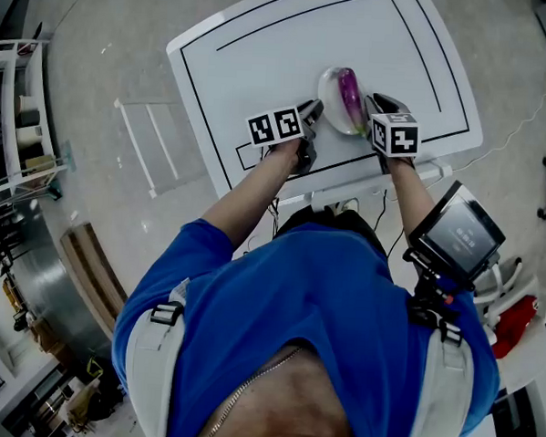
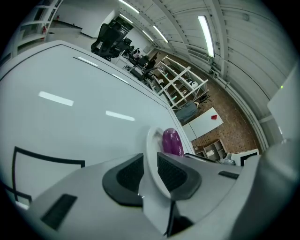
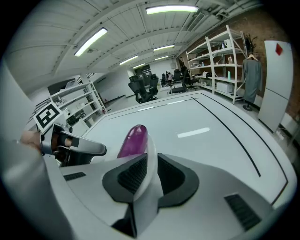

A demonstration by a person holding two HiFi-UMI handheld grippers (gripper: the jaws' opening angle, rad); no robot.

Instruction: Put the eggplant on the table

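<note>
Left gripper (image 2: pixel 150 169): the jaws are pinching the left rim of the plate (image 1: pixel 330 105); the thin white edge stands between them.
Plate: white and shallow, held from both sides over the near part of the white table (image 1: pixel 263 66). Whether it touches the top, I cannot tell.
Eggplant (image 1: pixel 351 96): purple, it lies in the plate, more toward the right side, with its length pointing away from the person.
Right gripper (image 3: pixel 151 171): the jaws are pinching the right rim of the same plate.
</note>
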